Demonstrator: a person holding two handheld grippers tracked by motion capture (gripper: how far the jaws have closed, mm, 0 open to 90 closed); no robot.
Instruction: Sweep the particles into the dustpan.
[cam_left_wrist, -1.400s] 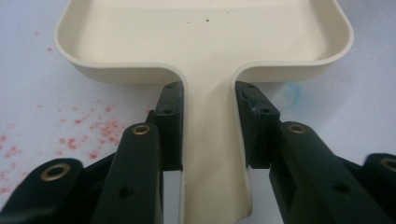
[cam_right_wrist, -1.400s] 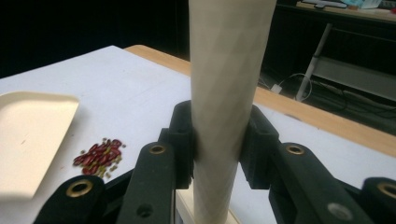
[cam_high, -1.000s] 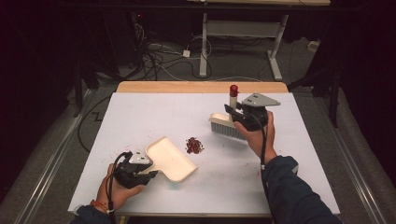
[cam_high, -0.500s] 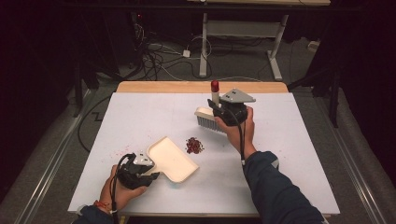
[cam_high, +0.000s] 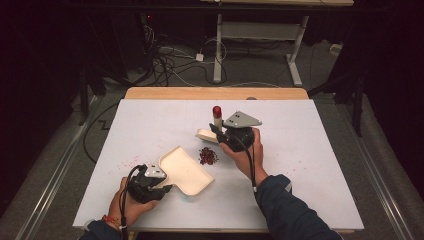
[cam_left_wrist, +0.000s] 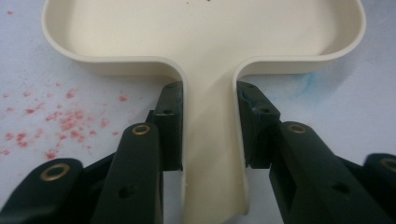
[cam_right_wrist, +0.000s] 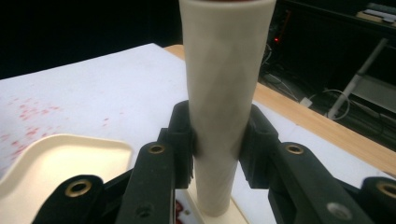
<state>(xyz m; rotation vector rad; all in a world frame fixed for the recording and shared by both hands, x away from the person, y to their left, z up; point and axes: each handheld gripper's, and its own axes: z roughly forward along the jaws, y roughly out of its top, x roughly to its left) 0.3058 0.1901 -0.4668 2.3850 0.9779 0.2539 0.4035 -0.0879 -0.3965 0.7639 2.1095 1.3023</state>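
Left gripper (cam_high: 150, 182): sits at the near left of the table (cam_high: 310, 150), held in the person's left hand; its jaws pinch the flat handle of the dustpan (cam_high: 184, 169) from both sides, as the left gripper view shows, with pads (cam_left_wrist: 170, 126) pressed on the handle's edges.
Dustpan: cream plastic, lying flat on the white table top, open mouth pointing toward the middle of the table, close to the crumbs.
Right gripper (cam_high: 220, 134): held in the right hand above the middle of the table; its jaws clamp the upright cream handle of the brush (cam_right_wrist: 224, 98).
Brush: handle stands upright with a red tip on top; its cream head (cam_high: 206, 135) is low near the table, just behind the crumbs.
Crumbs (cam_high: 208, 155): a small dark red pile on the table, between the brush head and the dustpan's mouth.
Stains (cam_left_wrist: 60, 121): faint red specks scattered on the table left of the dustpan.
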